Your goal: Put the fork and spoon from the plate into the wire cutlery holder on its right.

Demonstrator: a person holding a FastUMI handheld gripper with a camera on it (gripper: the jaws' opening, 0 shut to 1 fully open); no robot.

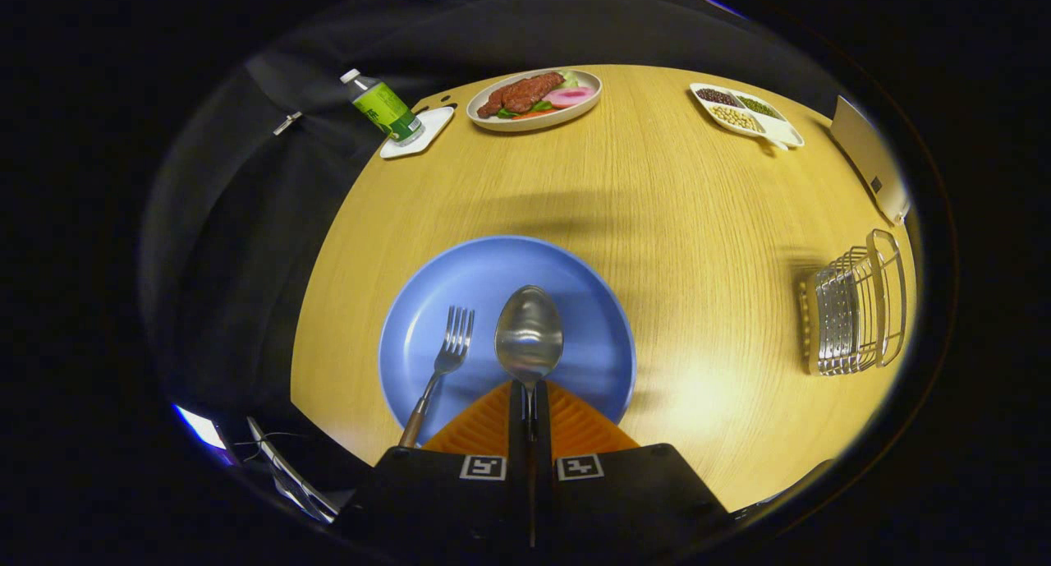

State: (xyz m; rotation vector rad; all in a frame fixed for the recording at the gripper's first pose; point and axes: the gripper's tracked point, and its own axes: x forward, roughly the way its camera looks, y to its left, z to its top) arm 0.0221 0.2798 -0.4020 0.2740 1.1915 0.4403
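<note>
The round wooden worktop (657, 221) carries everything here. Nearest the hand-held gripper lies the blue plate (484, 278), its near rim partly hidden behind the fingers. Well apart from it to the right, near the worktop's edge, stands the wire cutlery holder (854, 311), with nothing in it that can be made out. At the far side sits an oval dish of food (534, 98), holding what looks like sliced meat with some vegetables. Right of that dish is a divided tray (747, 114) with three kinds of beans or grains. Left of the oval dish a green-labelled bottle (382, 106) stands on a small white coaster (427, 135).

On the blue plate the fork (439, 369) lies with its tines pointing away and its handle running back over the near rim, just left of the fingers. The spoon (530, 332) shows its bowl just ahead of the fingertips, over the plate. The hand-held gripper (530, 393) has its fingers drawn together on the spoon's handle, which runs back between them; both seem to press on it, though the handle itself is mostly hidden in the narrow slit.
</note>
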